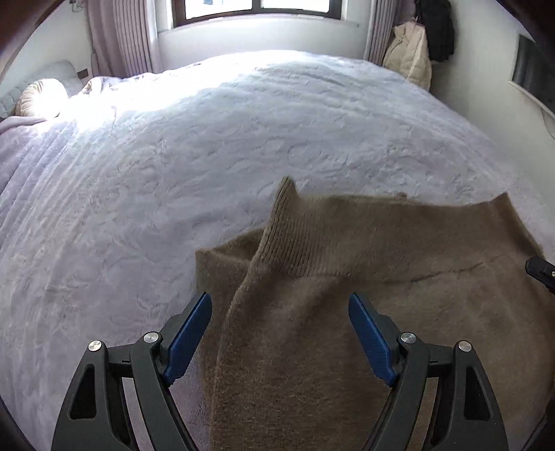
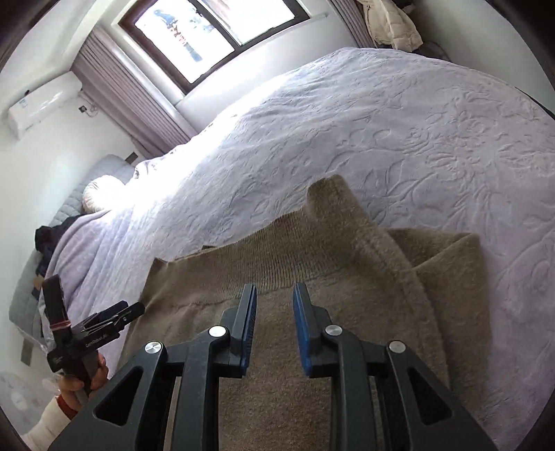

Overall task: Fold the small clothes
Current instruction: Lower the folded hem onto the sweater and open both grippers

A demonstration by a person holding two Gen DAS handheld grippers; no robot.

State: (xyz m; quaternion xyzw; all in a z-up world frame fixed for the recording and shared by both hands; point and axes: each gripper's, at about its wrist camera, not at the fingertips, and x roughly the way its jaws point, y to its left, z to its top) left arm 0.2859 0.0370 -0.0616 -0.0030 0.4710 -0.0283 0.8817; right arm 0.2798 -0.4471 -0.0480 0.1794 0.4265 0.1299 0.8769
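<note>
Sweater, brown and fuzzy, lies partly folded on the near side of the bed, its ribbed band turned over the body and one sleeve or flap doubled at its edge. Above it the left gripper points down with its blue pads spread wide either side of a fold of the knit, gripping nothing. The right gripper hovers over the same garment, jaws only narrowly apart and nothing pinched between them. From the right wrist view, a hand in a pale sleeve carries the other tool at the sweater's left edge. Beyond, the white embossed bedspread stretches bare to a pillow by the headboard. Farther back stand purple curtains, a window, hanging coats and a wall air conditioner.
</note>
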